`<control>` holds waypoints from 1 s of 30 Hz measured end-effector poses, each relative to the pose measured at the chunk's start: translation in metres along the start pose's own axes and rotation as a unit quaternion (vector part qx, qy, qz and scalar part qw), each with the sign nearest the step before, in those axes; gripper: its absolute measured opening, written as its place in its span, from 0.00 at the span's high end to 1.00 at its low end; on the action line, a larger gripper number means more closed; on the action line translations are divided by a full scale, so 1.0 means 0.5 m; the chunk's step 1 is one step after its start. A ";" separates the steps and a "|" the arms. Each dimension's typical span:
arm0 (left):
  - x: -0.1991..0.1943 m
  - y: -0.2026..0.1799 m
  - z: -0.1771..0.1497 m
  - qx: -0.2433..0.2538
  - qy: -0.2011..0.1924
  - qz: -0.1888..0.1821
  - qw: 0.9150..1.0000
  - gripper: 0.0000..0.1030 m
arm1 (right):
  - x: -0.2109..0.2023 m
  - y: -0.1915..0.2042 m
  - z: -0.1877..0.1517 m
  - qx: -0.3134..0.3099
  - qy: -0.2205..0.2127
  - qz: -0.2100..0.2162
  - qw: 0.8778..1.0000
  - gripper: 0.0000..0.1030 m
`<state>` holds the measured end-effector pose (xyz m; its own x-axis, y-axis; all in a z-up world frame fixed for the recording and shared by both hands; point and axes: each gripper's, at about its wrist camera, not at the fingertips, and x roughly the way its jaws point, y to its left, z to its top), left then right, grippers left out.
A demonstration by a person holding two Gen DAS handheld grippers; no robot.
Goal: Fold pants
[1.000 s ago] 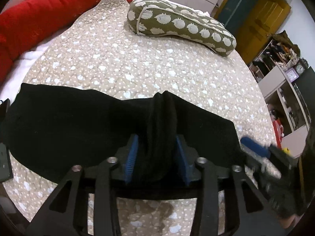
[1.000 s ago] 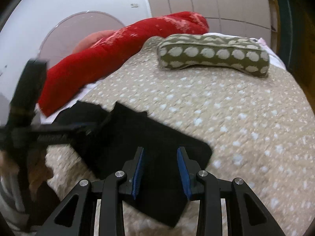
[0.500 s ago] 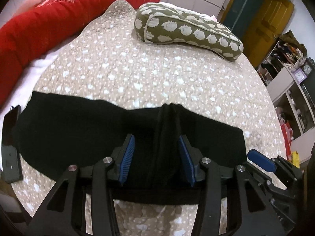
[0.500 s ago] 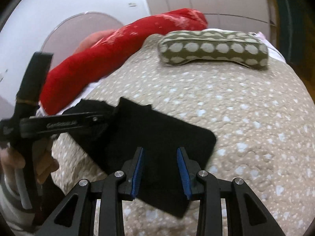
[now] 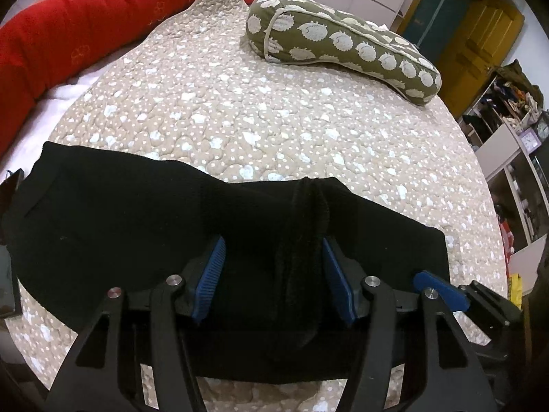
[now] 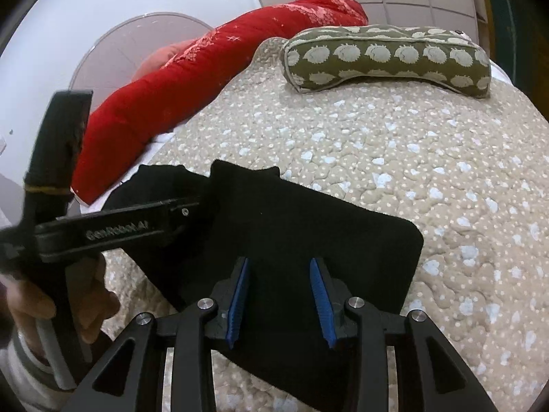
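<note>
Black pants (image 5: 113, 219) lie folded as a long band across the near part of the beige quilted bed (image 5: 274, 110). My left gripper (image 5: 274, 267) is open, its blue pads either side of a raised ridge of the black fabric (image 5: 305, 226) without pinching it. In the right wrist view the pants (image 6: 308, 226) show as a rectangle with a rounded right corner. My right gripper (image 6: 279, 292) is open over their near edge, holding nothing. The left gripper (image 6: 116, 230) comes in there from the left, held by a hand (image 6: 37, 309).
An olive bolster pillow with pale hedgehog print (image 5: 343, 41) lies at the far side of the bed. A red quilt (image 5: 68, 34) runs along the left edge. A dark flat device (image 5: 7, 274) lies at the left. Shelves and a yellow door (image 5: 480, 34) stand at the right.
My left gripper's jaws have widened and let go of the fabric ridge they were pinching. The right gripper has stayed open and shifted slightly over the pants' near edge.
</note>
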<state>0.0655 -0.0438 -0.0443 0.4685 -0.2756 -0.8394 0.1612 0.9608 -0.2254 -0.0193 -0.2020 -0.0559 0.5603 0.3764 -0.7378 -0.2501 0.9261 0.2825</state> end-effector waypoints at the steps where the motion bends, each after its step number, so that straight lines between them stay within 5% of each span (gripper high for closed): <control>1: -0.001 0.001 0.000 -0.002 0.000 -0.001 1.000 0.44 | -0.004 0.002 0.002 -0.002 0.000 -0.001 1.000 0.66; 15: -0.019 0.018 -0.020 -0.016 -0.001 -0.005 1.000 0.44 | 0.003 0.075 -0.047 -0.057 0.015 0.022 0.998 0.66; 19: -0.026 0.020 -0.025 -0.015 -0.003 -0.006 1.000 0.44 | -0.015 0.062 -0.029 -0.039 0.008 0.038 0.999 0.66; 30: -0.069 0.061 -0.038 -0.040 -0.011 -0.006 0.999 0.44 | 0.040 0.077 0.070 -0.069 -0.007 -0.014 0.997 0.66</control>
<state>0.0379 -0.0046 -0.0314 0.4861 -0.2859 -0.8258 0.0962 0.9567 -0.2746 0.0099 -0.1581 -0.0385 0.5793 0.3514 -0.7355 -0.3399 0.9242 0.1739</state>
